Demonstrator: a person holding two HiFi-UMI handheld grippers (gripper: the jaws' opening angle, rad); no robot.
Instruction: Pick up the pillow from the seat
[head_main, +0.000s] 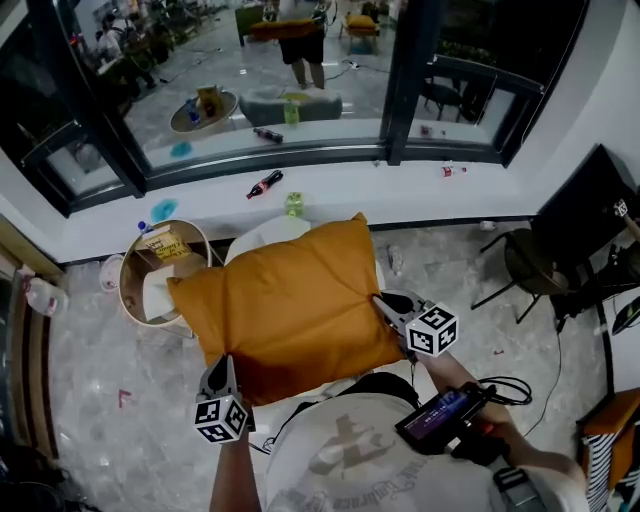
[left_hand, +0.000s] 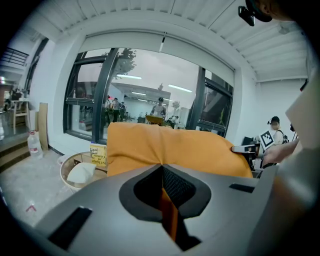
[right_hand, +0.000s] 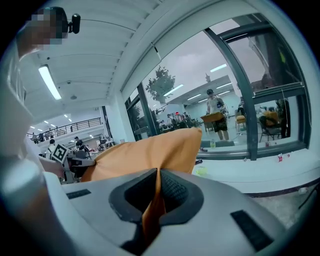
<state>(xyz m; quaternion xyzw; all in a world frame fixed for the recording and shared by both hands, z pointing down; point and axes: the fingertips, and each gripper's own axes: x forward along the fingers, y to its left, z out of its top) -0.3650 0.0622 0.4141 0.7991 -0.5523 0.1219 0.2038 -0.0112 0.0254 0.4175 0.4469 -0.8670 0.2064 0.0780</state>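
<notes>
An orange pillow (head_main: 290, 305) hangs in the air in front of me, held by two edges, and hides most of the white seat (head_main: 262, 232) behind it. My left gripper (head_main: 222, 375) is shut on the pillow's near-left edge. In the left gripper view the orange cloth (left_hand: 170, 150) runs down into the closed jaws of the left gripper (left_hand: 167, 210). My right gripper (head_main: 388, 308) is shut on the pillow's right edge. In the right gripper view a fold of the pillow (right_hand: 150, 152) is pinched in the right gripper (right_hand: 152, 212).
A round wooden basket (head_main: 130, 290) with a white cushion and a yellow box stands left of the seat. A white window ledge (head_main: 210, 200) with a bottle (head_main: 265, 184) runs behind. A dark chair (head_main: 530, 265) stands at right. A person (head_main: 300, 40) stands beyond the glass.
</notes>
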